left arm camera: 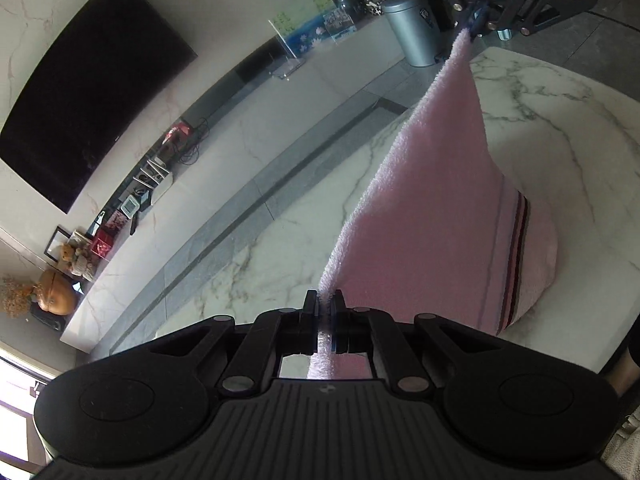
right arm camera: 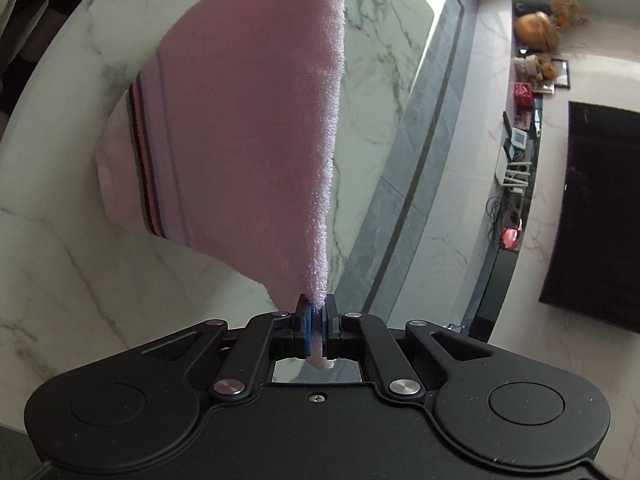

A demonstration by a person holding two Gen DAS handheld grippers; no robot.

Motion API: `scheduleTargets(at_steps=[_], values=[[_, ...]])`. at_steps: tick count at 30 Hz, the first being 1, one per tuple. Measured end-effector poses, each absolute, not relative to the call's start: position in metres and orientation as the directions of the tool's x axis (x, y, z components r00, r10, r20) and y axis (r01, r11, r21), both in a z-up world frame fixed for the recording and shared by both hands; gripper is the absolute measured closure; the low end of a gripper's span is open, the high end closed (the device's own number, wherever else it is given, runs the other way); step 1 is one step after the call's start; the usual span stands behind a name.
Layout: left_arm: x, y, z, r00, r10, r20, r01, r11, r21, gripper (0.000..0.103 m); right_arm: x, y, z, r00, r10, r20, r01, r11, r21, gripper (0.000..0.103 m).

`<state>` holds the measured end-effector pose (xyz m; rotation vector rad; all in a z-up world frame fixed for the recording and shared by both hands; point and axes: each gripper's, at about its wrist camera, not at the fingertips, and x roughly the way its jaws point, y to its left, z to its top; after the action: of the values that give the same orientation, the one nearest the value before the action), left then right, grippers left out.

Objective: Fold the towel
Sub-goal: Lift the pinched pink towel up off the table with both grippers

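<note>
A pink towel [left arm camera: 440, 200] with dark stripes near one end hangs stretched between my two grippers above a white marble table [left arm camera: 560, 120]. My left gripper [left arm camera: 325, 300] is shut on one corner of its top edge. My right gripper [right arm camera: 316, 308] is shut on the other corner; it also shows in the left wrist view [left arm camera: 476, 26] at the far end of the taut edge. The towel [right arm camera: 248, 120] drapes down, and its striped lower part rests on the table [right arm camera: 60, 240].
The round table's edge [left arm camera: 280, 216] runs close to the towel, with grey tiled floor [left arm camera: 224, 232] beyond. A silver bin [left arm camera: 412, 28] stands past the table. A low shelf with clutter [right arm camera: 524, 112] and a dark TV [right arm camera: 600, 216] line the wall.
</note>
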<state>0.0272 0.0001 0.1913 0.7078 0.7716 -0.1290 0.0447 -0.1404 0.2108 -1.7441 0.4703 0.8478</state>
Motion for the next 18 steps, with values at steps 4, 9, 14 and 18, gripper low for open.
scheduleTargets(at_steps=[4,9,14,18], values=[[0.053,-0.004,0.210,0.765,0.158,-0.625,0.323,0.745,0.584,0.099,0.042,-0.138,0.242,0.665,0.134,-0.735,-0.722,-0.139,-0.678,0.100],[0.084,-0.003,0.222,0.788,0.160,-0.594,0.313,0.728,0.610,0.099,0.046,-0.140,0.268,0.692,0.150,-0.706,-0.711,-0.028,-0.703,0.100],[0.114,0.002,0.224,0.794,0.164,-0.585,0.297,0.735,0.609,0.099,0.078,-0.145,0.268,0.772,0.104,-0.626,-0.635,0.093,-0.767,0.100],[0.139,0.002,0.221,0.794,0.160,-0.586,0.303,0.732,0.610,0.099,0.107,-0.149,0.264,0.806,0.060,-0.589,-0.590,0.173,-0.789,0.100]])
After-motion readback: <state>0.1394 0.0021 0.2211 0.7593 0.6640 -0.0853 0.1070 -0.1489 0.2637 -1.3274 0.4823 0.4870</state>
